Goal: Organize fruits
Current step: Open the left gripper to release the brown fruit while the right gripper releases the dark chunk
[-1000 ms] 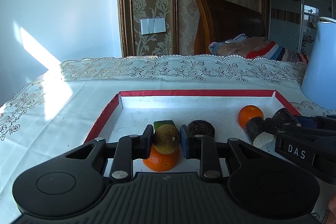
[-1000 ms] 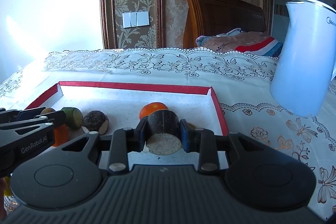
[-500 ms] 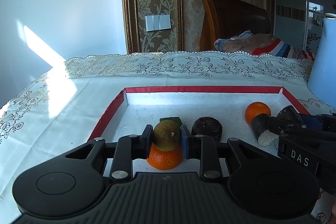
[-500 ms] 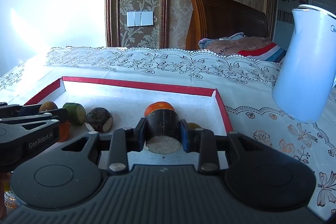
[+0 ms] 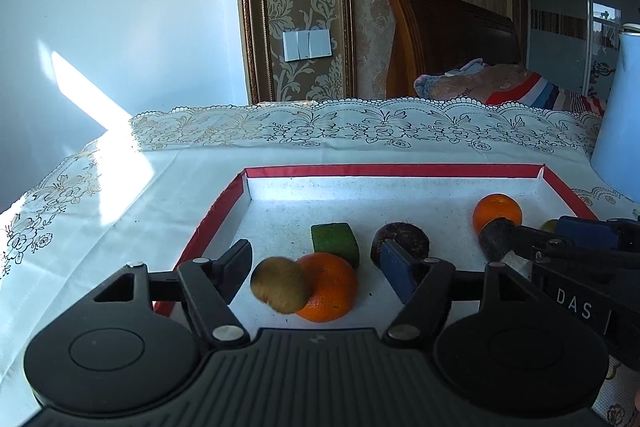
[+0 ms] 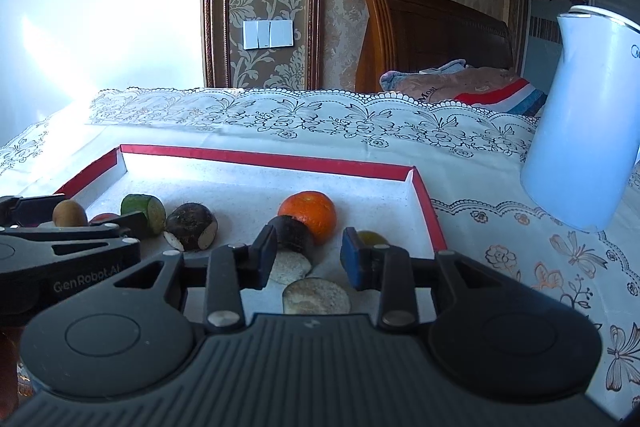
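Note:
A red-rimmed white tray holds the fruit. My left gripper is opening over its near left part. A brown kiwi lies loose between the fingers, touching neither pad, against an orange. Behind them sit a green block and a dark brown piece. My right gripper is opening too. A dark cylinder with a pale cut end lies between its fingers, clear of the blue right pad. A second orange sits just behind it.
A pale round slice lies under the right gripper. A small yellow-green fruit hides behind its right finger. A tall white kettle stands right of the tray on the lace tablecloth. A wooden headboard and bedding lie beyond.
Both grippers have opened. The left one let go of the kiwi, which now sits lower beside the orange. The right one released the dark cylinder, which now rests on the tray.

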The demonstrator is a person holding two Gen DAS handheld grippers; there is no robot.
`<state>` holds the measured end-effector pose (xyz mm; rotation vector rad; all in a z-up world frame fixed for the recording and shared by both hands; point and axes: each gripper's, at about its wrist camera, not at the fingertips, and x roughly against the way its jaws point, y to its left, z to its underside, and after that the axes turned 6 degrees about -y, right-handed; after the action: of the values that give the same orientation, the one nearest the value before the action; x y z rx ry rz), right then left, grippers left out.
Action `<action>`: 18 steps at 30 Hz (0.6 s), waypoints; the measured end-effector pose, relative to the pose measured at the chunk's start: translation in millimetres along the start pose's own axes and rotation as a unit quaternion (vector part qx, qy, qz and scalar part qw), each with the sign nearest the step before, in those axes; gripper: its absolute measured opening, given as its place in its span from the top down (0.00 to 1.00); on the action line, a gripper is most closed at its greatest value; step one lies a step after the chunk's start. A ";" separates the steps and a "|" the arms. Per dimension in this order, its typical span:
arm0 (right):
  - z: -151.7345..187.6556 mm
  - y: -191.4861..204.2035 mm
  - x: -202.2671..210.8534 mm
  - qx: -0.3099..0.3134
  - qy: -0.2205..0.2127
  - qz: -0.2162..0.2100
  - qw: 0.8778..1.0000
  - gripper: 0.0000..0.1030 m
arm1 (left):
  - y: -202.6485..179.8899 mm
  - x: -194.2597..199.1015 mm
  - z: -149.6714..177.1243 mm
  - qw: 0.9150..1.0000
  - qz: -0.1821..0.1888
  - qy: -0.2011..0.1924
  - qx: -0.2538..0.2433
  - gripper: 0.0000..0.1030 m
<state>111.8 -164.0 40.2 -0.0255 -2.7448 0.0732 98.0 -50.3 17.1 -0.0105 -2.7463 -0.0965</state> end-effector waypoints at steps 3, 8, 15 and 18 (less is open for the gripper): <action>0.2 -0.1 -0.6 -0.001 0.001 0.001 1.000 0.58 | -2.0 -2.3 0.8 1.000 0.001 0.008 -0.006 0.32; -0.4 -5.0 0.0 -0.013 0.002 0.002 1.000 0.35 | 3.0 -2.6 0.1 1.000 0.000 0.012 0.005 0.32; 0.5 -21.6 13.4 -0.049 -0.008 0.002 0.999 0.25 | 13.0 6.4 1.5 1.000 -0.001 0.006 0.024 0.32; 2.3 -24.6 13.6 -0.055 -0.004 0.002 0.998 0.25 | 12.1 9.5 3.1 1.000 -0.007 0.002 0.017 0.32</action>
<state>98.2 -188.3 44.7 -0.0620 -2.7538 -0.0775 88.3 -38.1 18.7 0.0178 -2.7433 -0.0523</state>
